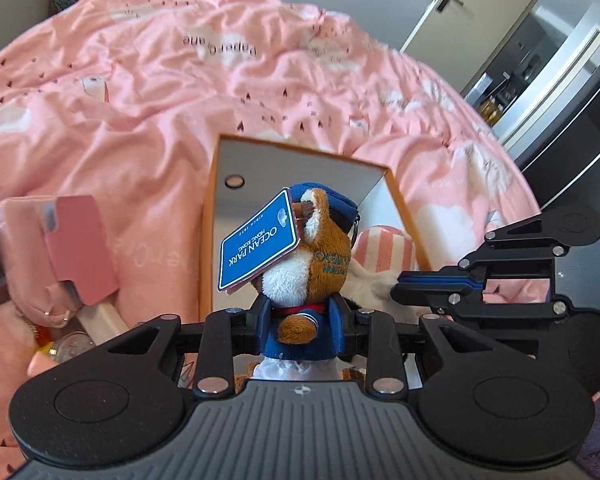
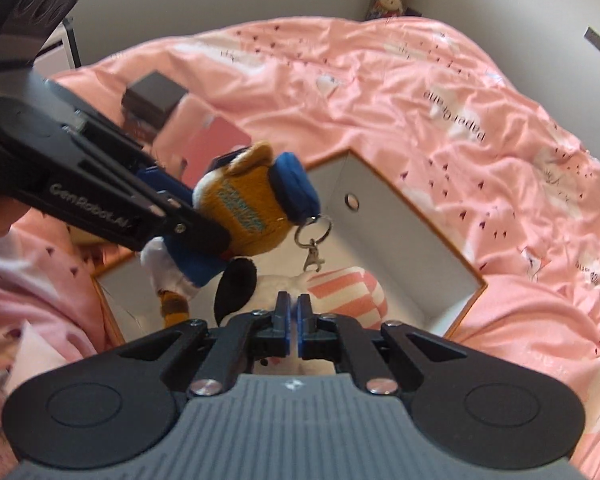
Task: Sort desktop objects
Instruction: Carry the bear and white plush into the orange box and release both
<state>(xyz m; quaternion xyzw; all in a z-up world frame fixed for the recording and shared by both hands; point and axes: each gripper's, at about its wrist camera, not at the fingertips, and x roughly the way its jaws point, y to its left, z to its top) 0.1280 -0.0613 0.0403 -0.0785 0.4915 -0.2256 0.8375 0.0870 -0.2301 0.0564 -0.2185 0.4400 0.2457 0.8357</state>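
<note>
The left gripper (image 1: 300,320) clamps a small plush fox (image 1: 308,256) by its blue-jacketed body, low in the middle of the left wrist view. A blue card tag (image 1: 258,246) reading "OCEAN PARK" hangs across the fox's face. In the right wrist view the fox sits left of centre, held above an open box (image 2: 432,248), and a key ring (image 2: 314,230) with a clasp dangles from its blue cap. The box has orange edges and pale inner walls and lies on a pink bedspread (image 2: 420,100). Inside it rests a white plush (image 2: 260,284) with a black ear, beside a pink-striped cloth (image 2: 348,288). The right gripper (image 2: 293,312) is pinched together on nothing, lower centre, over that plush. A pink card (image 1: 82,248) stands at left in the left wrist view.
</note>
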